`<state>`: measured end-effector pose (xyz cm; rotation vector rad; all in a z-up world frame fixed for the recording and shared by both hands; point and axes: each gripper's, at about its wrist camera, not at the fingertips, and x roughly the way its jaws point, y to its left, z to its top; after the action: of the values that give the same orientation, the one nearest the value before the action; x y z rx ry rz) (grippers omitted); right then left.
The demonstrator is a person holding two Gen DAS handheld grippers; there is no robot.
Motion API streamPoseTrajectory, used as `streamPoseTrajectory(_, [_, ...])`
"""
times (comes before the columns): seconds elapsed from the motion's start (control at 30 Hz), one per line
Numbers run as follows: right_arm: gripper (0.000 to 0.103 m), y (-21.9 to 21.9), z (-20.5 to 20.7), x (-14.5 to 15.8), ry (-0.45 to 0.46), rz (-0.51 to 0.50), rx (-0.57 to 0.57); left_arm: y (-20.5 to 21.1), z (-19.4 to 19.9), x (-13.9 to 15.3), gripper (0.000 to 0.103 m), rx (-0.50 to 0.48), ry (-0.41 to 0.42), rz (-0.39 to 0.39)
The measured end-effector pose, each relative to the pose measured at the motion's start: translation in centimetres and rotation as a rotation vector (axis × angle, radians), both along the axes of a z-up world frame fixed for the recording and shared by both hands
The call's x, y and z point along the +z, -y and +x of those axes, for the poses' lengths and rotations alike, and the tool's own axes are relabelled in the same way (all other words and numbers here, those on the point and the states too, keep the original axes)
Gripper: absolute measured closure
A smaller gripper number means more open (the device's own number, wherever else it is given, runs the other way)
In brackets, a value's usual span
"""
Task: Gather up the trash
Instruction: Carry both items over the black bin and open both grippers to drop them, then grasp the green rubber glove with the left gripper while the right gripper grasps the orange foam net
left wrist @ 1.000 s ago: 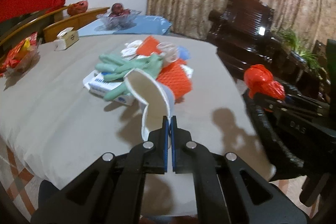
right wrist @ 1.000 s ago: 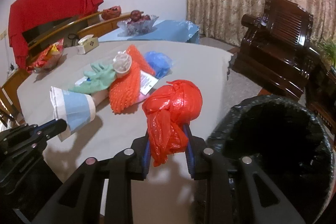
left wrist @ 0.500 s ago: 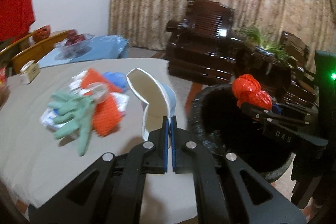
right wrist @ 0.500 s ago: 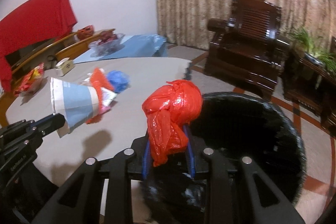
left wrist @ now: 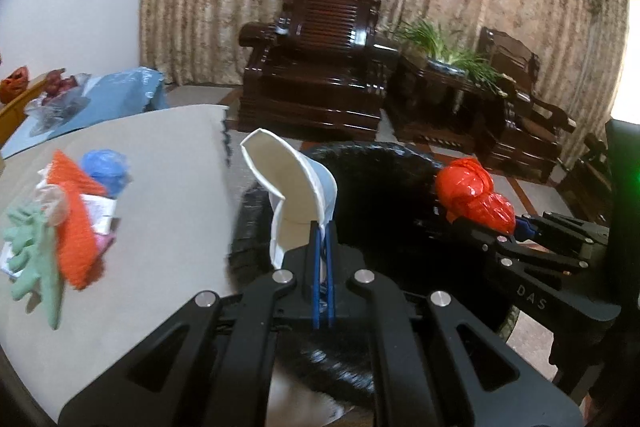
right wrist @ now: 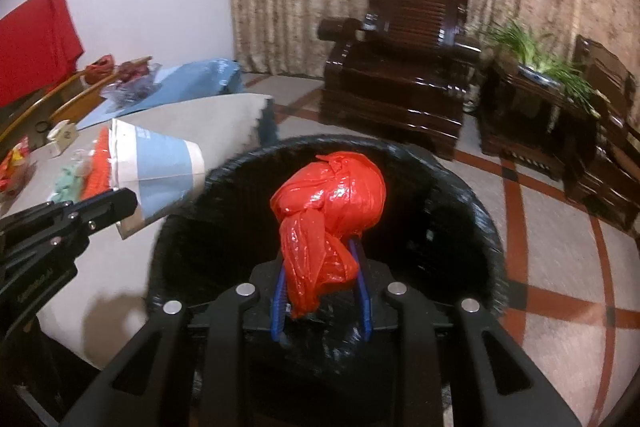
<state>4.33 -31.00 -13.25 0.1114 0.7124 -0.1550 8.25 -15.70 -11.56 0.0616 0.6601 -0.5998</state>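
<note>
My left gripper (left wrist: 323,231) is shut on the rim of a white and blue paper cup (left wrist: 296,195), held over the left rim of the black-lined trash bin (left wrist: 384,163). The cup also shows in the right wrist view (right wrist: 160,179). My right gripper (right wrist: 320,267) is shut on a knotted red plastic bag (right wrist: 328,211) and holds it above the open bin (right wrist: 460,219). The red bag also shows in the left wrist view (left wrist: 472,195), over the bin's right side.
A pile of trash lies on the grey table (left wrist: 160,187): a green glove (left wrist: 32,251), orange netting (left wrist: 72,223), a blue bag (left wrist: 104,167). Dark wooden armchairs (left wrist: 320,67) and a plant (left wrist: 440,43) stand beyond the bin.
Both grippers have swung right from the table to above the bin, carrying the cup and the red bag. The trash pile has slid to the left of both views.
</note>
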Motion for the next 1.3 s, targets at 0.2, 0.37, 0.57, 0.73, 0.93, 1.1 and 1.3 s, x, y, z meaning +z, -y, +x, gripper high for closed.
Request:
streamPoseTrajectory(0.2, [0.053,1.4,-0.7,-0.9,-0.021,-0.008,-0.046,1.5,0.8,-1.7,0.073,-0.054,-0.057,-0.009])
streamPoseTrajectory(0.37, [0.021,1.4,-1.2,-0.9,0.004,-0.016,-0.061,0.1,0.9,-1.8,0.053,-0.028,-0.054,-0.02])
streamPoseTrajectory(0.57, [0.006,-0.3,-0.5,0.3,0.063,0.02,-0.019,-4.7,0.7,0.0,0.03,0.098,0.019,-0.027])
streamPoseTrajectory(0.73, [0.006,-4.2,1.3,1.4,0.104,0.028,0.072,-10.1,0.6,1.6,0.028,0.246,0.073,-0.007])
streamPoseTrajectory(0.93, [0.006,-10.1,4.4,2.2,0.142,0.028,0.204,-16.5,1.7,2.2,0.028,0.421,0.112,0.06])
streamPoseTrajectory(1.1, [0.006,-14.3,6.7,2.1,0.152,0.027,0.284,-20.6,2.6,1.8,0.03,0.517,0.097,0.077])
streamPoseTrajectory(1.3, [0.006,-17.6,9.1,1.3,0.142,0.029,0.335,-22.2,4.0,0.3,0.031,0.557,0.077,0.099])
